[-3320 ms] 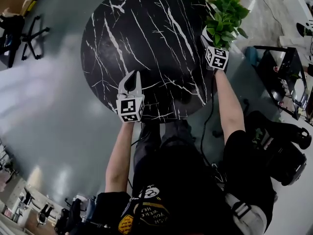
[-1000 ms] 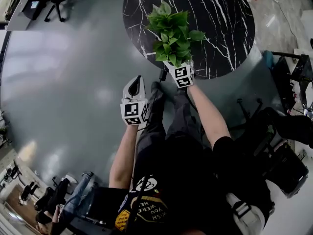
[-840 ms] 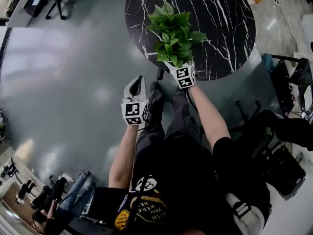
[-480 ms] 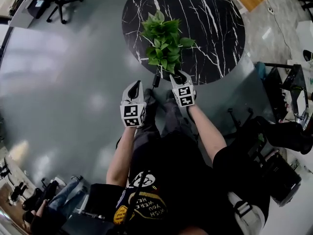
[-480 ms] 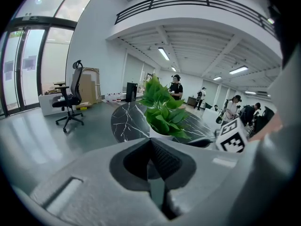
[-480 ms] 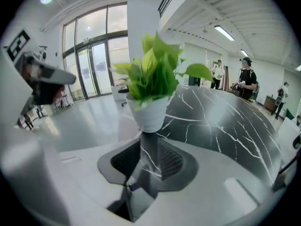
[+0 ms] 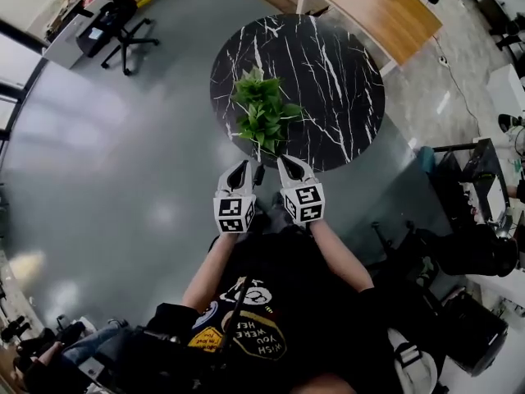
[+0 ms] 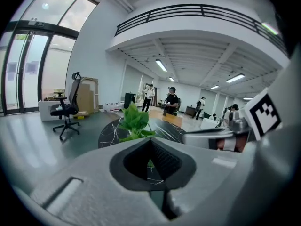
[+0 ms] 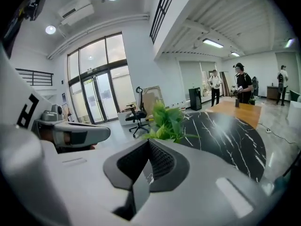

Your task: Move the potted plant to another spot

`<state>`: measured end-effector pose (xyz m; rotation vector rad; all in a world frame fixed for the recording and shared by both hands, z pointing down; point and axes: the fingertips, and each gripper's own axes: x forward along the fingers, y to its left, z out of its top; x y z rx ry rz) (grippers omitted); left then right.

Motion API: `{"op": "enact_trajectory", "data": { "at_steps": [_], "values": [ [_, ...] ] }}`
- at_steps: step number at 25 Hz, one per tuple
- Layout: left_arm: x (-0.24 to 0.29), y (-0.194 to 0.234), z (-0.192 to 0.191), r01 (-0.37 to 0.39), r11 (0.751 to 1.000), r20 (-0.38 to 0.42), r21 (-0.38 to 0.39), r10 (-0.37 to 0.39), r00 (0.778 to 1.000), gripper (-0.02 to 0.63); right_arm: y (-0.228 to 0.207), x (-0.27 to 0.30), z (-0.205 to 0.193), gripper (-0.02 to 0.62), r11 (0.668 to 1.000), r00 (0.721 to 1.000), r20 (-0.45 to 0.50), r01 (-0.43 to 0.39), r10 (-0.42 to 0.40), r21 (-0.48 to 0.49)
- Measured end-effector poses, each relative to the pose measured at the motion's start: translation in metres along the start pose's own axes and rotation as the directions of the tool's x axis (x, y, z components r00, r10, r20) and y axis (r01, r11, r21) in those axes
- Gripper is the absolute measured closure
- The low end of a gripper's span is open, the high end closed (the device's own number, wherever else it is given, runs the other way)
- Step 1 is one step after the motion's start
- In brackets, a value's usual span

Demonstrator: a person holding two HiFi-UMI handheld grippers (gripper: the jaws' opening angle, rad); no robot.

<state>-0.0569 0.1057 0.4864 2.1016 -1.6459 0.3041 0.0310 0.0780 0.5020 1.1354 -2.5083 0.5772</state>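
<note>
The potted plant (image 7: 262,117), a bushy clump of green leaves, stands alone on the round black marble table (image 7: 336,64), near its front left edge. Its pot is hidden under the leaves. My left gripper (image 7: 240,169) and right gripper (image 7: 287,164) hang side by side just short of the table's near rim, both shut and with nothing in them. In the left gripper view the plant (image 8: 135,121) rises beyond the closed jaw tips of the left gripper (image 8: 150,142). In the right gripper view the plant (image 9: 168,120) likewise stands past the right gripper (image 9: 149,142).
A wooden desk (image 7: 385,11) stands behind the table. An office chair (image 7: 123,23) is at the far left on the grey floor. Black frames and gear (image 7: 476,245) crowd the right side. Several people (image 9: 243,86) stand far back in the hall.
The right gripper carried the plant from the table's right edge to its front left, let go, then shut. Both grippers drew back from the plant and came together.
</note>
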Motion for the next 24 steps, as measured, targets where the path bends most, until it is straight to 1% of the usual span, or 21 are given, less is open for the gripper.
{"op": "enact_trajectory", "data": {
  "at_steps": [3, 6, 9, 12, 15, 18, 24],
  "values": [
    [0.000, -0.014, 0.026, 0.043, 0.997, 0.041, 0.061, -0.045, 0.998, 0.601, -0.004, -0.008, 0.026, 0.594, 1.000, 0.998, 0.053, 0.023, -0.022, -0.019],
    [-0.004, -0.019, 0.043, 0.052, 0.994, 0.079, 0.100, -0.060, 0.995, 0.601, -0.001, -0.014, 0.040, 0.594, 0.999, 0.996, 0.083, 0.032, -0.028, -0.044],
    [-0.013, -0.022, 0.046, 0.055, 0.995, 0.093, 0.082, -0.063, 0.994, 0.601, 0.009, -0.025, 0.039, 0.594, 0.997, 0.996, 0.083, 0.036, -0.031, -0.063],
    [-0.016, -0.026, 0.051, 0.054, 0.993, 0.108, 0.101, -0.065, 0.992, 0.601, 0.010, -0.032, 0.044, 0.594, 0.996, 0.995, 0.091, 0.041, -0.034, -0.077],
    [-0.019, -0.026, 0.051, 0.052, 0.994, 0.114, 0.097, -0.063, 0.991, 0.601, 0.007, -0.036, 0.043, 0.594, 0.996, 0.995, 0.094, 0.052, -0.045, -0.069],
    [-0.022, -0.026, 0.048, 0.049, 0.994, 0.115, 0.093, -0.059, 0.992, 0.601, 0.010, -0.039, 0.044, 0.594, 0.996, 0.994, 0.102, 0.050, -0.043, -0.069],
    [-0.027, -0.027, 0.044, 0.040, 0.993, 0.098, 0.113, -0.052, 0.994, 0.601, 0.018, -0.044, 0.042, 0.594, 0.997, 0.994, 0.102, 0.044, -0.036, -0.068]
  ]
}}
